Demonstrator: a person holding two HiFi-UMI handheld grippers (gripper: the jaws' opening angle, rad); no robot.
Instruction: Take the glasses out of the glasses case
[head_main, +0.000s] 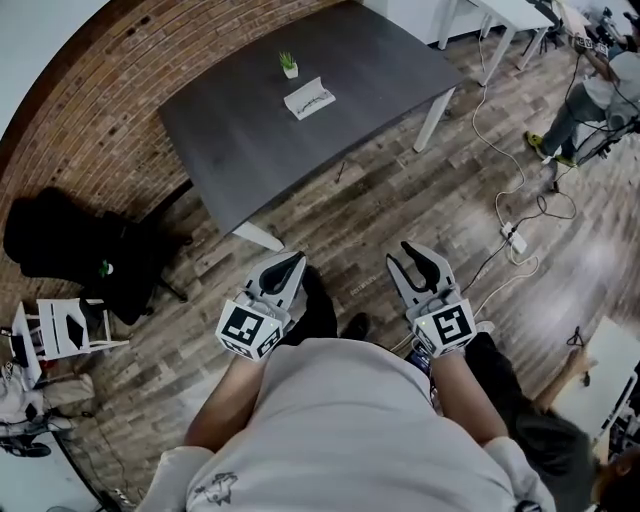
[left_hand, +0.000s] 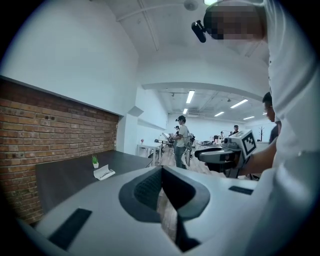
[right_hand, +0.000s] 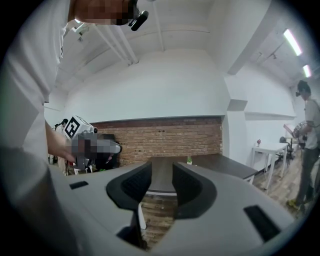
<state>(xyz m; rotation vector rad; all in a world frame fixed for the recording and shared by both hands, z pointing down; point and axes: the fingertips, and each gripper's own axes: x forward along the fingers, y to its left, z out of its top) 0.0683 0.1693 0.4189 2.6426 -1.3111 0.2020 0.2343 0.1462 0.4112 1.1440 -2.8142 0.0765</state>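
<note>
The white glasses case (head_main: 310, 99) lies open on the dark grey table (head_main: 250, 140), with something thin and dark inside it; the left gripper view shows the case (left_hand: 103, 173) far ahead at the left. Both grippers hang over the wooden floor, well short of the table's near edge. My left gripper (head_main: 295, 262) is shut with nothing in it, its pads meeting at the tips (left_hand: 162, 169). My right gripper (head_main: 402, 256) is open and empty, and the table's end shows through the gap between its fingers (right_hand: 162, 165).
A small potted plant (head_main: 288, 64) stands just behind the case. A brick wall (head_main: 90, 110) runs along the table's far side. A black office chair (head_main: 60, 245) and a white stool (head_main: 65, 330) are at the left. Cables and a power strip (head_main: 513, 237) lie at the right, near another person (head_main: 590, 100).
</note>
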